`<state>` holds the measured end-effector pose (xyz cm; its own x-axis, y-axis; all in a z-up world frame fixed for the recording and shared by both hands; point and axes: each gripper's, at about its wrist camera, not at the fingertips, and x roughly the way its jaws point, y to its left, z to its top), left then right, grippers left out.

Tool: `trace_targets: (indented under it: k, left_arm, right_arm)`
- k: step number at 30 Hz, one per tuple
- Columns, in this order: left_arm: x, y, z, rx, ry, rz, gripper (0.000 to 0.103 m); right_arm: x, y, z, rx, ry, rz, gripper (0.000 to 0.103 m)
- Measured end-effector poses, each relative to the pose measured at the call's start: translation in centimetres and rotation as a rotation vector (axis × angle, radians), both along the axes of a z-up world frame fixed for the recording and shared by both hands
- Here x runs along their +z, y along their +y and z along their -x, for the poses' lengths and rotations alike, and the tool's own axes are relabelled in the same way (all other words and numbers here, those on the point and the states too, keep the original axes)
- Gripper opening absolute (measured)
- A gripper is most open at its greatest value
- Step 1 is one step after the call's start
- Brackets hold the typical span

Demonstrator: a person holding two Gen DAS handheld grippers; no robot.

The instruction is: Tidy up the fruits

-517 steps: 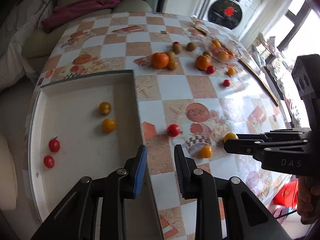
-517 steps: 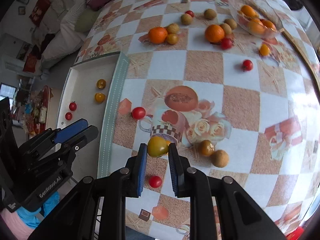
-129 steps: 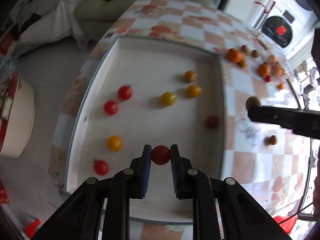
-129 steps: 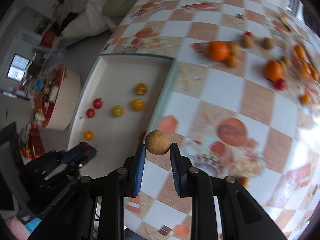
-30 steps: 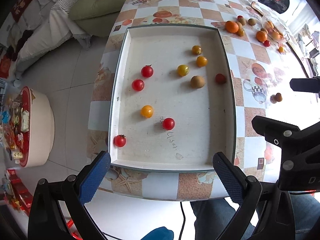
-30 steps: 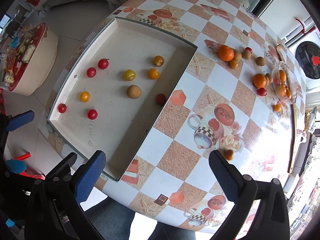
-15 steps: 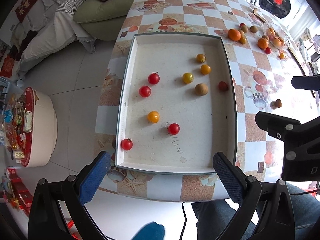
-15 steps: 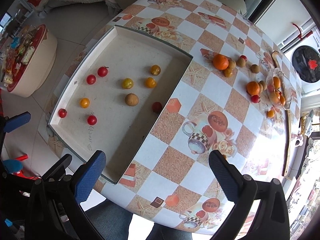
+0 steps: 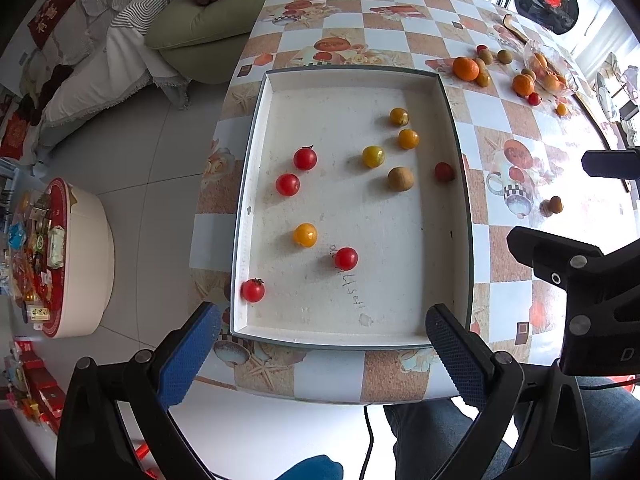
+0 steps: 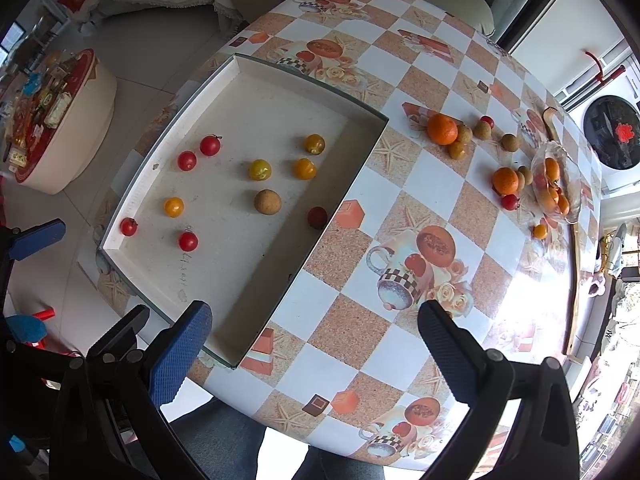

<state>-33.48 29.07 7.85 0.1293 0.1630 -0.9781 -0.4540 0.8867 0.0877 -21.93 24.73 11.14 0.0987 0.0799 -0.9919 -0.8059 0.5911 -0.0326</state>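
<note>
Left gripper point(image 9: 320, 344) spread wide, empty, now pulled back above the shallow white rectangular tray point(image 9: 456, 120) | its round red cherry tomato point(image 9: 346, 258) released — lies mid-tray | right gripper point(image 10: 312, 340) likewise agape, empty | brown round longan point(image 10: 267, 201) dropped in tray — oranges point(image 10: 442, 129) remain out on checkered tablecloth point(image 10: 432, 184)

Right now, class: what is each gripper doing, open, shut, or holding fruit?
Left gripper: open wide, holding nothing.
Right gripper: open wide, holding nothing.
</note>
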Motion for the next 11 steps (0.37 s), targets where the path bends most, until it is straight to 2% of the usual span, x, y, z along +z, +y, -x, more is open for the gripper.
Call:
trace_targets:
  k: [11]
  left_arm:
    - [0.05, -0.17, 0.03, -0.006, -0.007, -0.009, 0.103]
  right_arm:
    - [-0.14, -0.07, 0.27, -0.001, 0.003, 0.001, 0.103]
